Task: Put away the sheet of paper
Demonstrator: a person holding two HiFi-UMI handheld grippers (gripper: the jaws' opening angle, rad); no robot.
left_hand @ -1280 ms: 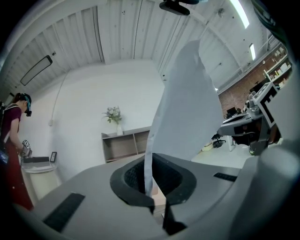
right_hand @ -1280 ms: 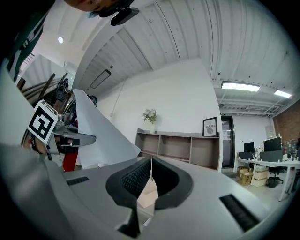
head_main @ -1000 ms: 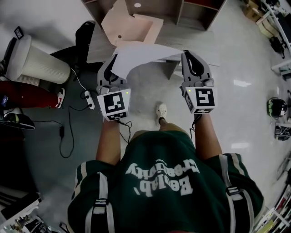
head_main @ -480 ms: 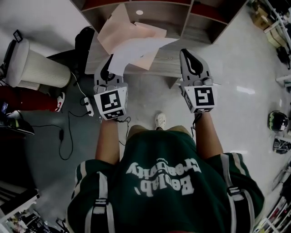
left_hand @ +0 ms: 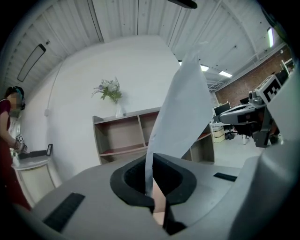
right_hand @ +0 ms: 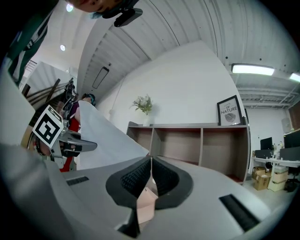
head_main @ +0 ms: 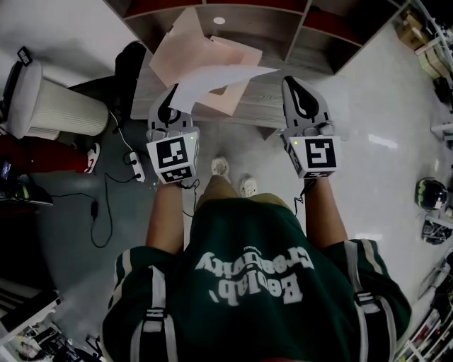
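Far left on the floor: white ribbed cylinder (head_main: 53, 106), w/ black cables (head_main: 106, 205) trailing near it.

Left gripper (head_main: 168, 102) is held out in front of the person, roughly level. Left gripper view: jaws (left_hand: 152, 187) together, clamped on the sheet of paper (left_hand: 180, 117), which rises from btwn the pads and curves up & right. Same view, background: wooden shelf unit (left_hand: 122, 138) against the white wall, vase w/ flowers (left_hand: 112, 93) on top, another person in a red top at the far left edge.

The sheet of paper (head_main: 212, 81) hangs in the air btwn the two grippers, bowed upward, its left end at the left gripper and its narrow right end reaching toward the right gripper. It's above the near edge of a low wood counter (head_main: 269, 99). Pale pink boards (head_main: 187, 53) lie on that counter under the sheet. Shelf unit (head_main: 283, 21) sits just beyond, compartments open. Person's shoes (head_main: 220, 167) on the floor, near the counter.

Right gripper (head_main: 297, 88) is level w/ the left one, well apart from it. Right gripper view: jaws (right_hand: 150, 176) together, w/ the sheet's (right_hand: 103, 136) corner running in from the left and pinched at the tips as a thin pale edge. Beyond: shelf unit (right_hand: 201, 140), vase (right_hand: 144, 105) on its left end, framed sign (right_hand: 229, 111) on its right.
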